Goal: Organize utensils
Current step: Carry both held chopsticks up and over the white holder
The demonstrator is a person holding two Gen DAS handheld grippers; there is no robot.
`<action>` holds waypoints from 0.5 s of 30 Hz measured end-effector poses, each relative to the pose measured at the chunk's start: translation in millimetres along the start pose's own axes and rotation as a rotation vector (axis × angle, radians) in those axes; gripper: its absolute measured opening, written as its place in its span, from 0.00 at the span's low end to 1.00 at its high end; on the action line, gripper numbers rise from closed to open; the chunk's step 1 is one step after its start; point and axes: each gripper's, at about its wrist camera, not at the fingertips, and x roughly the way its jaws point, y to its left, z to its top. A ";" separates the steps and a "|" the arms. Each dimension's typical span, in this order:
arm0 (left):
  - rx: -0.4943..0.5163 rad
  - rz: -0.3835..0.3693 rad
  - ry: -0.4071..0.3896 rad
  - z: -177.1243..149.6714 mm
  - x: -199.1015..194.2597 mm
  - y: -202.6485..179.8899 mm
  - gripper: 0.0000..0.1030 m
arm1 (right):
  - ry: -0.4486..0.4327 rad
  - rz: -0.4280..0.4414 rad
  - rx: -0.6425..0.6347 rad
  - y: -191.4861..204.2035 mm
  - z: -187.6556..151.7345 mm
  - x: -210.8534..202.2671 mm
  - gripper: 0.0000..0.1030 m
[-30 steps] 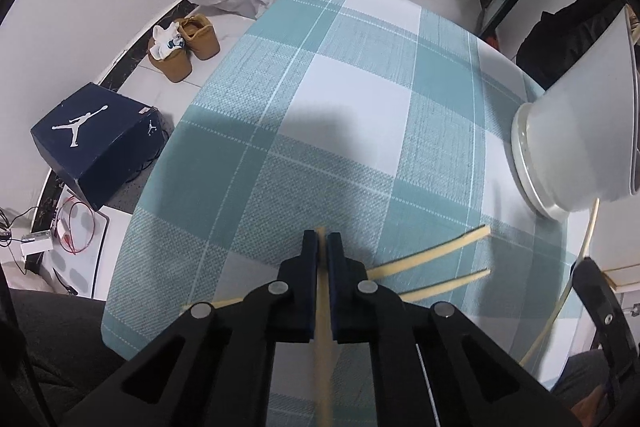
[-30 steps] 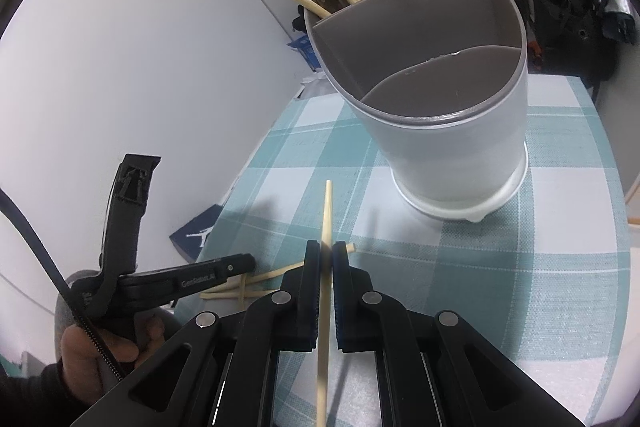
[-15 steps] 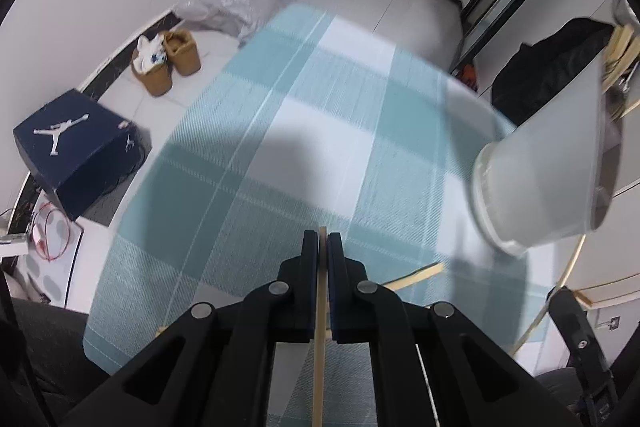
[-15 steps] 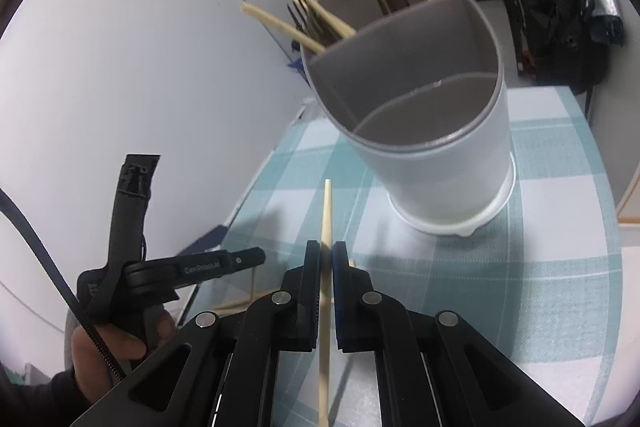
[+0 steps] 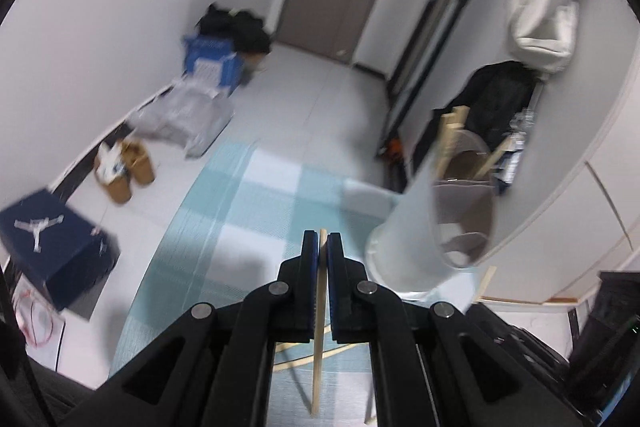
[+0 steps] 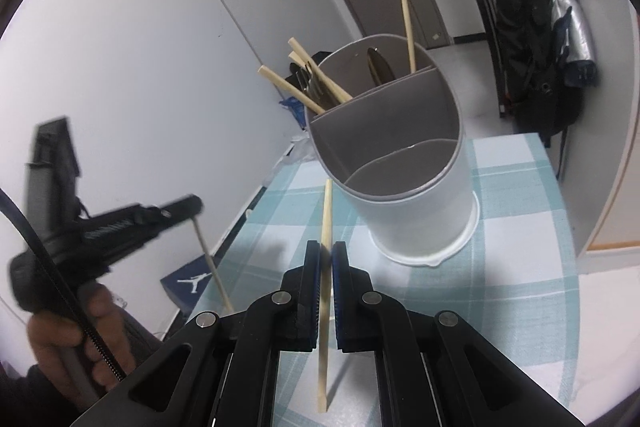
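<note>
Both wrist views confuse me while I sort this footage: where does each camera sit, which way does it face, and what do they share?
Left wrist: sits on the left gripper, shut on a chopstick, facing the floor, door and utensil holder.
Right wrist: sits on the right gripper, shut on a second chopstick, facing the holder; the left gripper and hand show.
Shared: holder, checked tablecloth, shoebox.

Motion blurs the utensil holder (image 5: 404,239) and floor clutter (image 5: 188,119).
</note>
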 end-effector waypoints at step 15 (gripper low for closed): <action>0.119 -0.061 0.049 -4.2 -17.8 -20.6 0.01 | -0.078 -0.089 -0.016 6.7 -3.3 -36.3 0.05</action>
